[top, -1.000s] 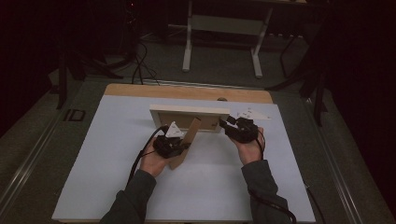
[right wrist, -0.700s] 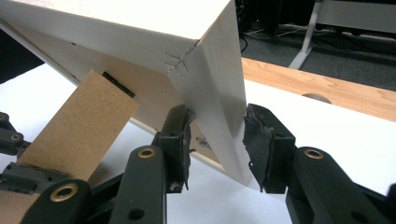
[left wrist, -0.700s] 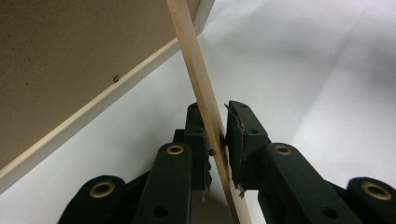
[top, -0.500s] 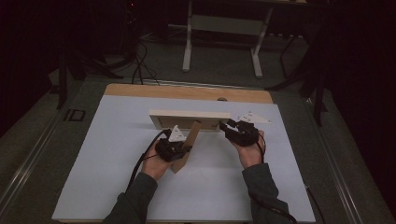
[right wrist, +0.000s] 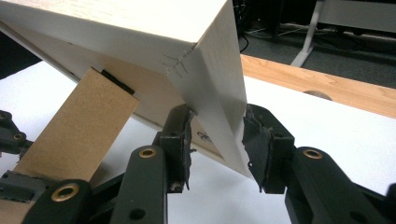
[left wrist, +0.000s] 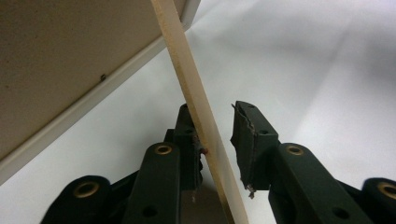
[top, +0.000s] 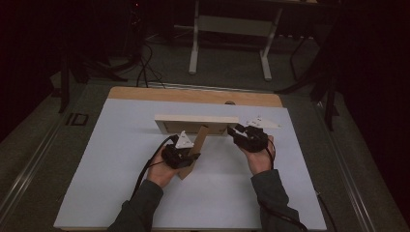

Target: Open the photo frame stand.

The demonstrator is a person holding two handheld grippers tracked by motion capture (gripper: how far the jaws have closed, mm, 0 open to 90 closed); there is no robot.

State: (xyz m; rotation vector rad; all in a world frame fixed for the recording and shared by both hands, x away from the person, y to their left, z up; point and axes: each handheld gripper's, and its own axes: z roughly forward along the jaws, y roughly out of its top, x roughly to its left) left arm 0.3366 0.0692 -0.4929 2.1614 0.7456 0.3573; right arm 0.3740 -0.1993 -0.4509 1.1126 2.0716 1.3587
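Two hand-held grippers at work on one wooden picture frame, which stands on edge on the white counter, toward its far side, back facing the person.

Frame: pale wood, long edge down; in the right gripper view its corner shows a mitred joint with small staples.

Stand: a brown fibreboard easel strut hinged to the frame's back, slanting down toward the person; in the right gripper view its hinge end sits against the back panel.

Left gripper: held at the strut, near its lower part. In the left gripper view the strut's thin edge runs between the jaws, touching the left pad; the right pad stands clear of it with a visible gap. The jaws have just been opening; grip released.

Right gripper: at the frame's right end. In the right gripper view both pads press the frame's end rail; jaws clenched on the frame.

Counter: wooden strip along the far edge.
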